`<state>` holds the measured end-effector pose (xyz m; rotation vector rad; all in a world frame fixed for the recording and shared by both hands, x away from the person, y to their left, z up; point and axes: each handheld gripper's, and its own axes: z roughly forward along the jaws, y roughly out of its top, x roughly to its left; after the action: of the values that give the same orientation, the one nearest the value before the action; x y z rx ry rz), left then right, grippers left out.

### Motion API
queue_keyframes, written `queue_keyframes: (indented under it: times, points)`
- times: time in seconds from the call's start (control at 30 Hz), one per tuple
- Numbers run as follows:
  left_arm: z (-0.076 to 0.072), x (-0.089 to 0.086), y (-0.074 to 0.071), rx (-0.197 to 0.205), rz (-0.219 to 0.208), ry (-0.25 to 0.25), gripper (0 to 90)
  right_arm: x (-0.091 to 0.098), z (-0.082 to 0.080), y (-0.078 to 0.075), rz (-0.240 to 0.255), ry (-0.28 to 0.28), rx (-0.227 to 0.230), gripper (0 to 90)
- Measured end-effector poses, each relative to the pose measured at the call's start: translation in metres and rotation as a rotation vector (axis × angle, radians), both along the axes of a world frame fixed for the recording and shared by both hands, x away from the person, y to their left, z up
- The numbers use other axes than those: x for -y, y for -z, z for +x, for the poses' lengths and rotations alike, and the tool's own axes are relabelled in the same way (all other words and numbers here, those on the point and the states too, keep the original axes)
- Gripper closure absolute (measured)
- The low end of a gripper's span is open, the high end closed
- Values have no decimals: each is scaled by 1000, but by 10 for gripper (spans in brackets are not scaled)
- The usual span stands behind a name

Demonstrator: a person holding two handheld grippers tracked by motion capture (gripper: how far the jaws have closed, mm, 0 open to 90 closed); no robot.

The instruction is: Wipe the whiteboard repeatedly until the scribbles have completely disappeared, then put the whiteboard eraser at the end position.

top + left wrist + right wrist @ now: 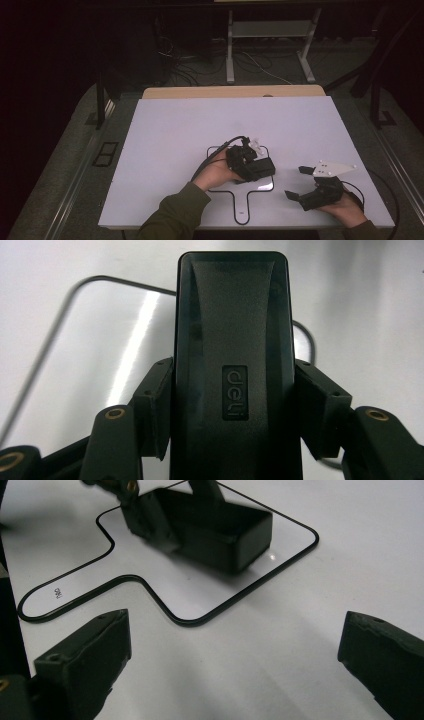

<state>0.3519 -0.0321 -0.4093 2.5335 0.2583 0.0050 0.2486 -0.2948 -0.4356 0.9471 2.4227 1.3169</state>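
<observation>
A black oblong case [263, 168] marked "deli" [233, 315] is clamped between the jaws of my left gripper [251, 165], one pad on each long side. In the left gripper view the gripper [233, 412] is shut on it, and the case runs straight out ahead. It hangs over the square part of a black paddle-shaped outline [240, 200] drawn on the white table; whether it touches the table I cannot tell. My right gripper [297, 182] rests at the near right, open and with nothing in it. From the right gripper view [230, 655] the case [220, 530] lies ahead.
The white tabletop [200, 125] has a wooden strip along its far edge [235, 91]. Cables trail from both grippers. Beyond the table are a dark floor, loose wires and a metal stand [270, 30].
</observation>
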Motion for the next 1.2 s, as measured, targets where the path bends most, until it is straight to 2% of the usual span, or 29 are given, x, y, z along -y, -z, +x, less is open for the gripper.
queue_keyframes:
  times: [0.03, 0.13, 0.2, 0.33, 0.7, 0.73, 0.83, 0.87, 1.03, 1.07, 1.2]
  points:
    - [2, -2, -1, -6, -20, -24, 392, 0, 0, 0, 1, 1, 0, 0]
    - [15, -12, -9, 7, -31, -57, 391, 0, 0, 0, 3, 3, 5, 0]
    - [23, -17, -12, 3, -52, -93, 391, -1, 0, 0, 6, 3, 2, 0]
    - [41, -27, -15, 5, -65, -158, 391, 0, 0, 1, 9, 3, 0, 0]
    - [92, -35, -11, 13, -63, -277, 391, -2, 1, 2, 10, -2, -8, 0]
    - [97, -35, -10, 10, -60, -302, 391, -2, 1, 2, 9, -4, -6, 0]
    - [111, -35, -8, 18, -55, -336, 391, -2, 0, 2, 15, -4, -8, 0]
    - [116, -34, -6, 17, -67, -355, 391, -2, 0, 2, 18, -4, -10, 0]
    - [139, -32, -2, 17, -38, -378, 390, -2, 0, 1, 26, -6, -14, 0]
    - [142, -30, 0, 14, -40, -395, 390, -2, 0, 1, 27, -6, -14, 0]
    - [152, -24, 8, 10, -16, -402, 390, -2, -1, 1, 33, -5, -12, 0]
